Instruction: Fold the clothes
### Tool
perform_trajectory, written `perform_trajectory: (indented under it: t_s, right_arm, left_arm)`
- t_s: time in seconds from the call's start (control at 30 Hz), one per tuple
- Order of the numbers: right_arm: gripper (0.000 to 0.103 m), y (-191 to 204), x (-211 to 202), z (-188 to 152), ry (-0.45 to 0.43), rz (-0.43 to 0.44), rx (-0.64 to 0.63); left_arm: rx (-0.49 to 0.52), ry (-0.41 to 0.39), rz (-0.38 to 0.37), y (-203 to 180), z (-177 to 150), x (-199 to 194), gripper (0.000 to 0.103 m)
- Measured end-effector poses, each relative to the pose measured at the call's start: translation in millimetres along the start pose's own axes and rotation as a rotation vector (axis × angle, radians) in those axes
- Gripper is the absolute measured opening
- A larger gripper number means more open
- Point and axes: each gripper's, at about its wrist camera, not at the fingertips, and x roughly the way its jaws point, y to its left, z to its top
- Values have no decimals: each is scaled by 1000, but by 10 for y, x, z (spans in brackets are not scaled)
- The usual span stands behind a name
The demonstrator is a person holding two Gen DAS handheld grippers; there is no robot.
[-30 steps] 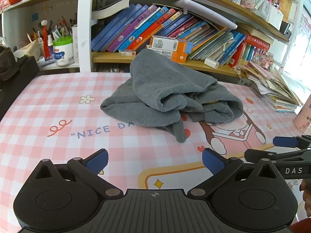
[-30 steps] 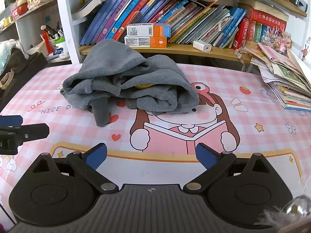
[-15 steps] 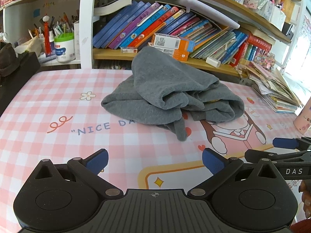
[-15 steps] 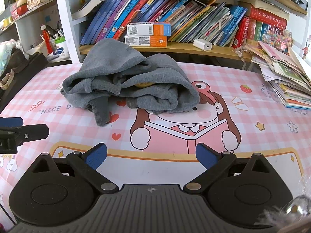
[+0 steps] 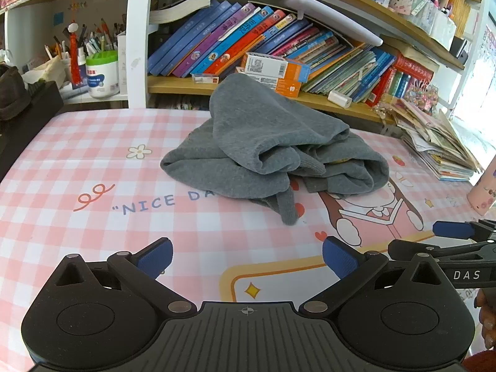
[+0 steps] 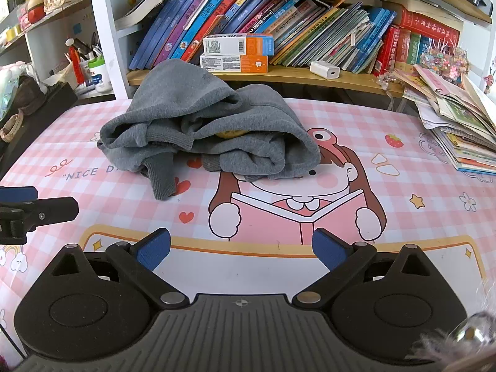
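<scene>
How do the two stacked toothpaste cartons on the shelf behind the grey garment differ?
The upper white carton with the blue and orange end is longer and overhangs the lower white carton with the orange end. The upper one is fully visible; the crumpled grey sweatshirt hides the lower one's bottom left corner. Both lie flat and lengthwise on the wooden shelf.

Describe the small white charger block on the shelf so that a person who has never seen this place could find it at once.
Start at the wooden bookshelf behind the pink checked table, on the board that carries the leaning row of books. The charger block lies on this board's front edge, right of the two stacked orange and white boxes. Unlike them it is plain white and unprinted.
</scene>
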Motion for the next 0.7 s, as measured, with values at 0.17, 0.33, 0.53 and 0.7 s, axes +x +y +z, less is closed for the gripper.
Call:
perform_trajectory:
  t_s: [0.17,0.33,0.53,0.7]
  right_arm:
    - [99,3,8,-7,3,0,-2]
    - [99,4,12,-2,5,0,-2]
    - [99,-2,12,0,6,2,-3]
    - [99,5,19,-1,8,3,-6]
  left_arm:
    - [-1,3,-5,2,-1,9,103]
    - [-2,7,-3,6,-2,15,103]
    - [-3,9,-5,9,-6,24,103]
    - [-5,13,-5,16,-6,32,103]
